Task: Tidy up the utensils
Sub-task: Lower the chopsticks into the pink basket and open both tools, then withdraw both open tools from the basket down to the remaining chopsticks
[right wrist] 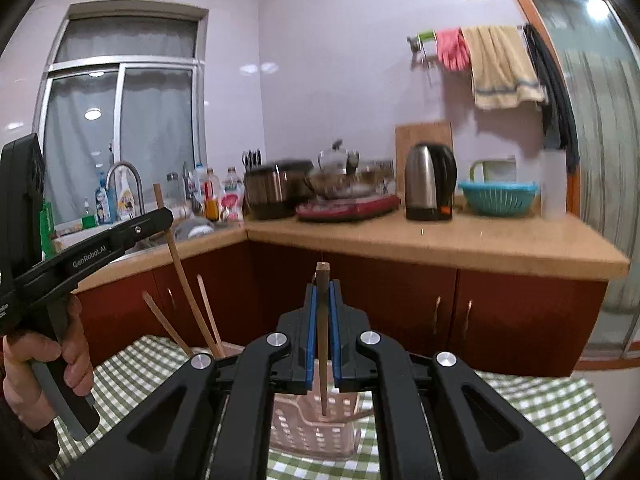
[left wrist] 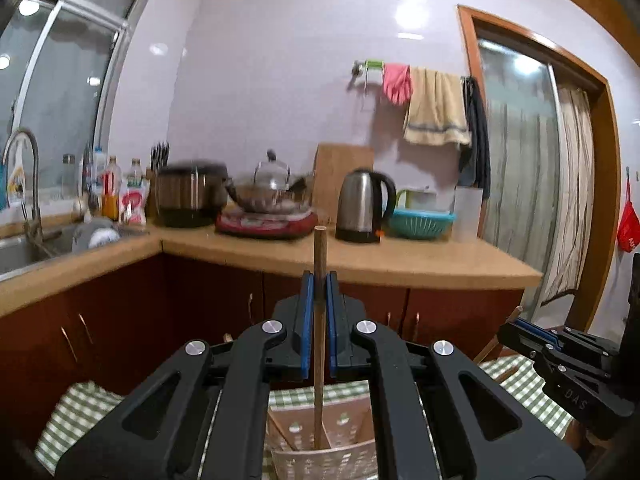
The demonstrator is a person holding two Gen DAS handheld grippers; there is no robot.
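My left gripper is shut on a wooden chopstick held upright, its lower end inside a pink perforated utensil basket on the checked tablecloth. My right gripper is shut on another wooden chopstick, upright, its lower tip down in the pink basket. The left gripper also shows in the right wrist view, with its chopstick slanting down; two more chopsticks stand in the basket. The right gripper shows at the right edge of the left wrist view.
A green-checked tablecloth covers the table under the basket. Behind is a wooden counter with a kettle, pots, a teal colander and a sink with faucet. Red cabinets stand below.
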